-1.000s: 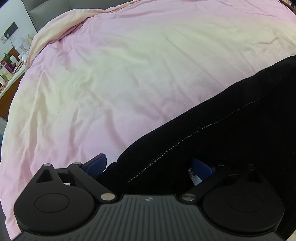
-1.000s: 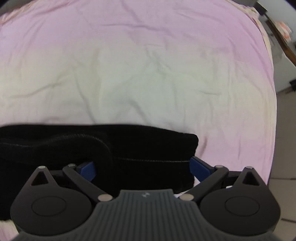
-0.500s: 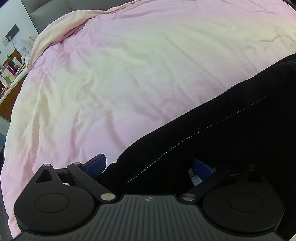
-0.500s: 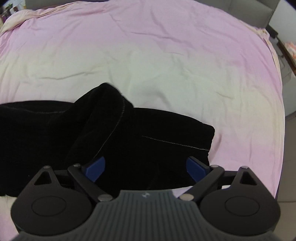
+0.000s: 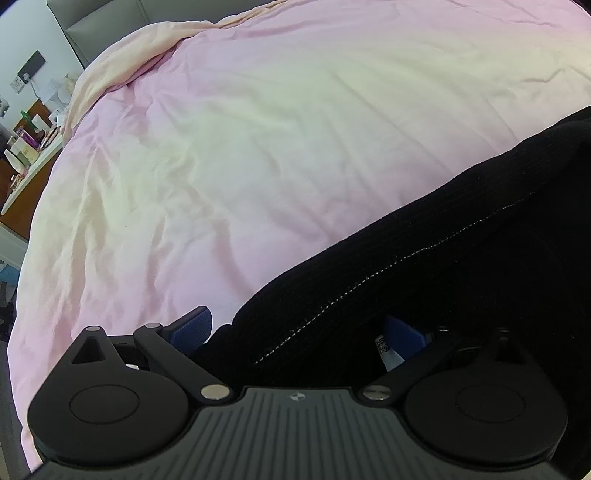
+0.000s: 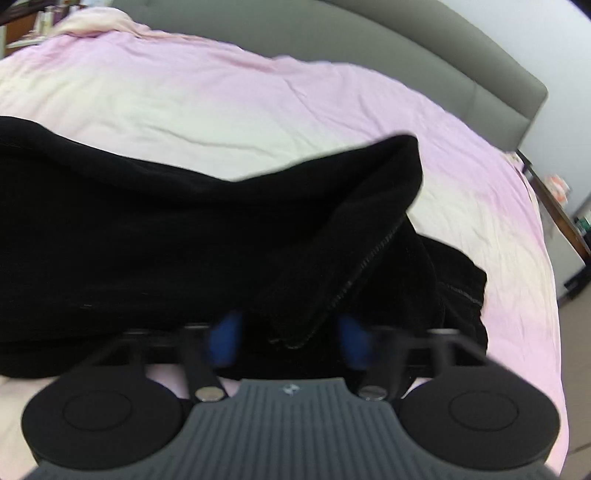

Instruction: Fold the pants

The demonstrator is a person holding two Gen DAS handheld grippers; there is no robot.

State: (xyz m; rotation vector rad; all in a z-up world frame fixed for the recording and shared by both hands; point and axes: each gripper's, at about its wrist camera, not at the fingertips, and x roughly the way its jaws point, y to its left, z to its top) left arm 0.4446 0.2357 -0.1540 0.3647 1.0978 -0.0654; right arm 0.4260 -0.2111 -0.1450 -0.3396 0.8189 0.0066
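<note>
The pink bedsheet (image 5: 295, 155) fills nearly everything ahead of my left gripper (image 5: 299, 332), a broad wrinkled stretch running up to the cream bedding bunched along its far edge and the grey headboard (image 5: 107, 26) behind that. Its left border drops off toward a wooden side table (image 5: 26, 162) crowded with small things, so the open cloth lies forward and to the left of me.

In my right view the sheet (image 6: 258, 96) spreads beyond the garment to the padded grey headboard (image 6: 406, 62), and on the right it ends at a bed edge with floor and dark furniture past it.

The black pants (image 6: 166, 236) lie across the near part of the bed as a long band, reaching off the left side of my right view and up toward the right side of my left view (image 5: 461, 266). A pale line of stitching crosses them in the left view.

My right gripper (image 6: 291, 336) has its fingers drawn partway together with a raised fold of the pants between the blue pads (image 6: 225, 339); the picture is smeared there, yet the cloth stands up from that pinch into a peak.

My left gripper's fingers stand wide apart. The pants' edge lies between them, against the right pad and partly covering it, while the left pad (image 5: 192, 328) sits bare over the sheet.
</note>
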